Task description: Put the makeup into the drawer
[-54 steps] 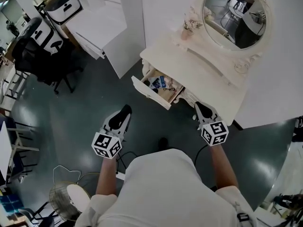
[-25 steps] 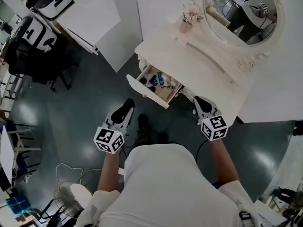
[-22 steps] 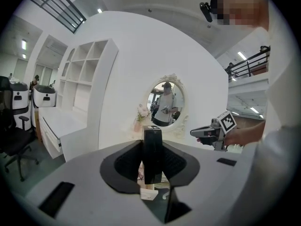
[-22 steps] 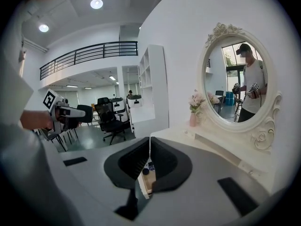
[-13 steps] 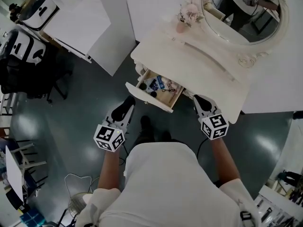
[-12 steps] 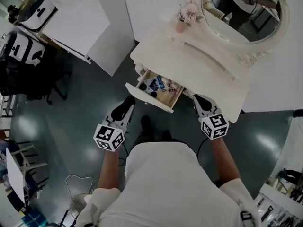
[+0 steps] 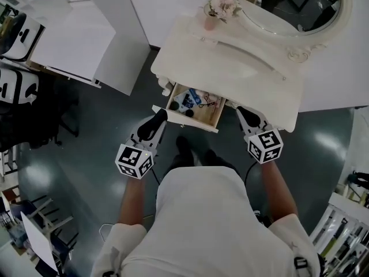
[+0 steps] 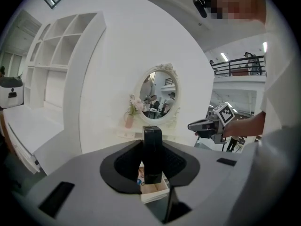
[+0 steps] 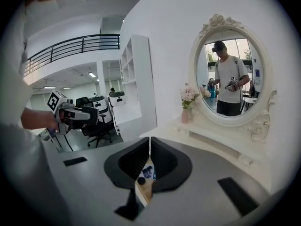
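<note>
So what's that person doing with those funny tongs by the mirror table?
A person stands at a white dressing table with tongs in each hand. The left tongs grip a black makeup item, held just in front of the open drawer, which has a few small things inside. The right tongs are shut and empty, beside the drawer. The black item isn't in the drawer yet.

The vanity [image 7: 230, 68] is cream-white, its vase [image 7: 209, 23] pink, the floor [image 7: 86, 149] dark grey, the makeup case [image 8: 152, 154] black.
</note>
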Motion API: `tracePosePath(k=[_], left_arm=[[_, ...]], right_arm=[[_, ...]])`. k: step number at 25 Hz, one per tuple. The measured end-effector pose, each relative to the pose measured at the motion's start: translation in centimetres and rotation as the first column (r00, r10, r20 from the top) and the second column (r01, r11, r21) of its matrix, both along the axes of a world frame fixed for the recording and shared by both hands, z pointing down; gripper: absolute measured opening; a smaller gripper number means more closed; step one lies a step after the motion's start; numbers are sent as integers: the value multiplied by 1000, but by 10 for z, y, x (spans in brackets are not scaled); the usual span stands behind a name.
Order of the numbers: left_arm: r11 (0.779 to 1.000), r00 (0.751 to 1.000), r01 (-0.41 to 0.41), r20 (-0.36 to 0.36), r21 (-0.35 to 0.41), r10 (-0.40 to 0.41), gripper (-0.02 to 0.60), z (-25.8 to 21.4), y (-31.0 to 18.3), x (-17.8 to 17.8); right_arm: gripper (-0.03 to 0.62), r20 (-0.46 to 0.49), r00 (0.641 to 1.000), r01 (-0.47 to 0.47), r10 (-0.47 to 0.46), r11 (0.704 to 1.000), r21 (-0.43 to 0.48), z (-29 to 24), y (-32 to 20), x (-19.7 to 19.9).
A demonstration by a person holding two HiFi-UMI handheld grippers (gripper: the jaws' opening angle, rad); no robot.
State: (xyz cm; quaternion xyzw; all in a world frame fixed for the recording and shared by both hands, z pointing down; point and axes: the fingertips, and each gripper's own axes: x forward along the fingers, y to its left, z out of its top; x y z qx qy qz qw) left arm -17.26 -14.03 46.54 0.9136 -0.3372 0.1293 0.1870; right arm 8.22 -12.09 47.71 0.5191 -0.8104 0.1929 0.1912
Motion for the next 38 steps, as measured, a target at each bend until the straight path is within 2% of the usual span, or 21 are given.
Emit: tracePosePath(k=[5, 10, 19, 26, 34, 38], left_arm=[[996, 996, -90, 17, -23, 90, 101, 17, -13, 0], [988, 989, -146, 12, -57, 147, 101, 28, -21, 8], [971, 976, -211, 29, -114, 216, 103, 53, -33, 42], [963, 966, -229, 88, -142, 243, 101, 74, -51, 77], [934, 934, -268, 172, -238, 312, 103, 120, -59, 119], [918, 898, -294, 252, -266, 361, 103, 145, -62, 133]], right_arm=[[31, 3, 999, -54, 54, 998, -27, 9, 1, -10], [31, -5, 997, -81, 81, 995, -60, 18, 7, -18], [31, -4, 993, -117, 117, 988, -104, 36, 9, -5], [31, 14, 994, -110, 113, 985, -130, 57, -5, 14], [31, 59, 993, -90, 102, 979, -182, 92, -18, 33], [31, 97, 990, -77, 100, 973, -216, 111, -23, 35]])
